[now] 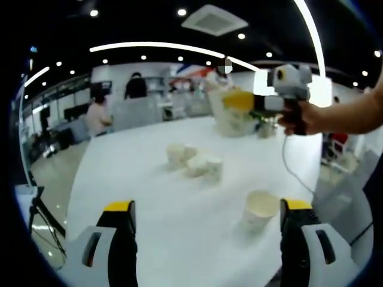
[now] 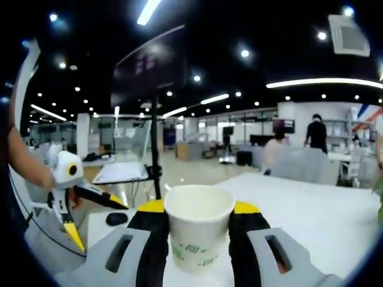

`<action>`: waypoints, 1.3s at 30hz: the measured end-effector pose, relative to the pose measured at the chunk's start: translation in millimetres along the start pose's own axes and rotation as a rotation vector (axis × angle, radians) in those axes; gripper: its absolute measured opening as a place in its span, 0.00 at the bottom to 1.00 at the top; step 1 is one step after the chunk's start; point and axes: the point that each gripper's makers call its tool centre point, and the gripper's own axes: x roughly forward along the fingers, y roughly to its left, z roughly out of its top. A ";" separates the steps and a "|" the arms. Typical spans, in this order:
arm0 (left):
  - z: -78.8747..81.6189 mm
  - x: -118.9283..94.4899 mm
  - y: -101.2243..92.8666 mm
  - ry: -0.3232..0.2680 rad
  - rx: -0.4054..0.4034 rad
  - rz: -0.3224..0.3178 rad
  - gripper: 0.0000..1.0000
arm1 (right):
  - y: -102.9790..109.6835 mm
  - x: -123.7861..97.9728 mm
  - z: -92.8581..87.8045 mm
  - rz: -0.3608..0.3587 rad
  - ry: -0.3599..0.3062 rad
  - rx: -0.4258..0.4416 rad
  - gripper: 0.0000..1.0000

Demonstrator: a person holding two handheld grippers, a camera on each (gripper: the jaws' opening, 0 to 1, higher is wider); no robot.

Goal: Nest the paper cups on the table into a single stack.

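Right gripper [image 2: 199, 239], bottom centre of frame: jaws closed against an upright paper cup [image 2: 198, 230]. Left gripper [image 2: 70, 230], lower left. White table [image 2: 311, 209], lower right.
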 end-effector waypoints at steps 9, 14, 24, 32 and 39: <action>-2.0 0.6 -2.0 0.002 0.004 -0.008 0.99 | 10.9 -9.6 -1.0 0.007 -0.008 0.006 0.36; -3.5 0.6 -3.1 0.006 0.007 -0.012 0.99 | 16.5 -13.8 -3.5 0.014 -0.014 0.002 0.36; -4.7 1.9 -4.9 0.011 0.008 -0.018 0.99 | 32.4 -27.8 -4.1 0.036 -0.026 0.000 0.36; -5.1 3.0 -6.8 0.017 0.015 -0.026 0.99 | 43.3 -35.4 -8.7 0.048 -0.031 0.010 0.36; -7.1 2.9 -6.6 0.022 0.012 -0.027 0.99 | 56.2 -43.9 -12.6 0.073 -0.024 0.007 0.36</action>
